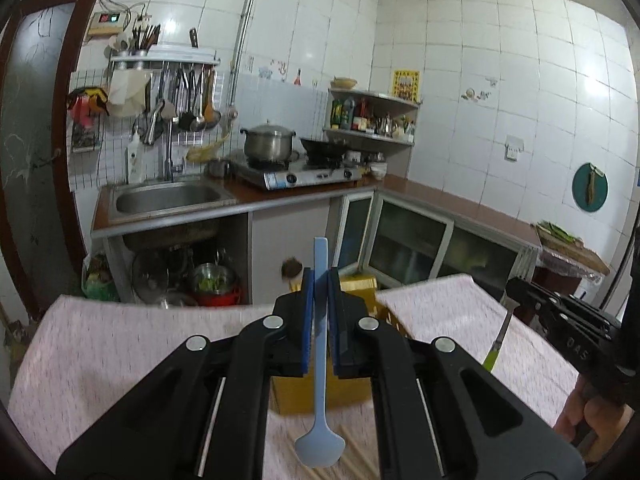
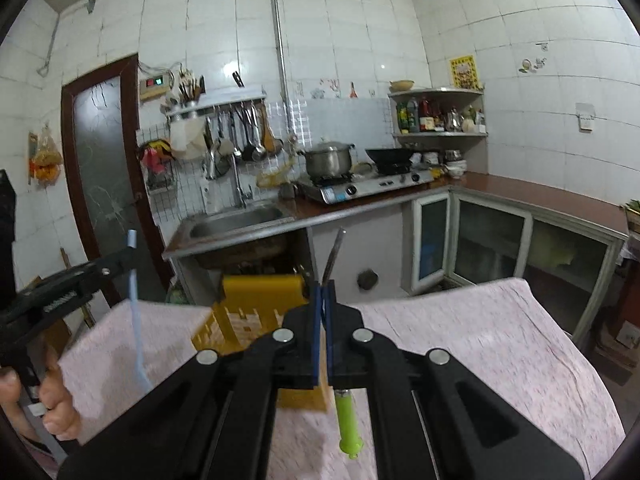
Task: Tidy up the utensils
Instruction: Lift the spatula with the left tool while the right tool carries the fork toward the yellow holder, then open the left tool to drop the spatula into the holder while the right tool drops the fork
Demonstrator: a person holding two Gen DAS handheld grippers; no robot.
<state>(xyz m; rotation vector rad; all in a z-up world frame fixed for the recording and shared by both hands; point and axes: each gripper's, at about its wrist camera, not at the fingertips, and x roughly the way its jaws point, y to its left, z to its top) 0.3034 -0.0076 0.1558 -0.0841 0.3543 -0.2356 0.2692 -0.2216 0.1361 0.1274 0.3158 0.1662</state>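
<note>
Table with pink cloth (image 2: pixel 480 340) carries the yellow basket (image 2: pixel 256 312), between both tools. Left gripper (image 1: pixel 320 276) is clamped on the blue spoon (image 1: pixel 320 380) at mid-handle, bowl end toward the camera. Right gripper (image 2: pixel 325 290) is clamped on the green-handled fork (image 2: pixel 346 420) near its metal neck. Both utensils appear light, stiff and smooth; grip mid-shaft to limit pivoting

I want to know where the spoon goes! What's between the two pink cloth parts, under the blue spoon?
A yellow basket sits there, seen in both wrist views. The left gripper holds the blue spoon over it.
</note>
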